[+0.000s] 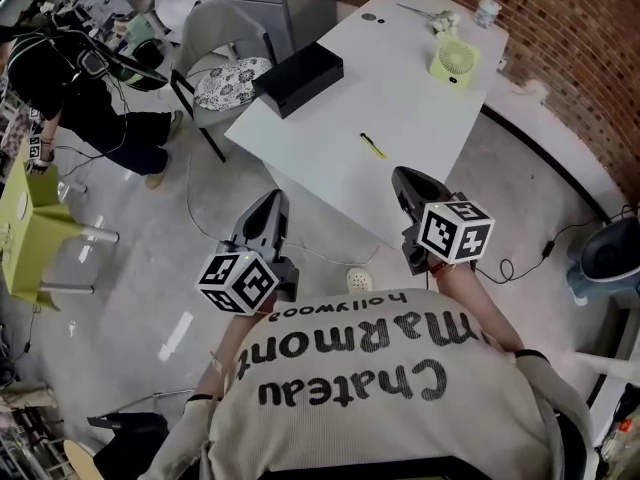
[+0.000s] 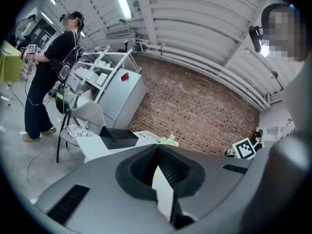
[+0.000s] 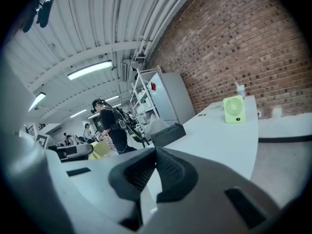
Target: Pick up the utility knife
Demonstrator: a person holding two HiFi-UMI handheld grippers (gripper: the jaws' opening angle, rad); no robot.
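Observation:
The utility knife [image 1: 373, 146], small and yellow, lies on the white table [image 1: 400, 98] near its front part. Both grippers are held over the floor short of the table's near edge. My left gripper [image 1: 272, 200] points toward the table's left corner, well left of the knife. My right gripper [image 1: 405, 175] sits just below and right of the knife, at the table edge. In the left gripper view the jaws of the left gripper [image 2: 157, 145] meet at the tips with nothing held. The right gripper [image 3: 156, 150] is likewise shut and empty, facing along the tabletop.
On the table stand a black box [image 1: 298, 78], a green fan [image 1: 454, 61] and a bottle [image 1: 487, 10]. A chair with a patterned cushion [image 1: 228, 80] is at the table's left end. A person [image 1: 70, 98] stands far left. Cables lie on the floor.

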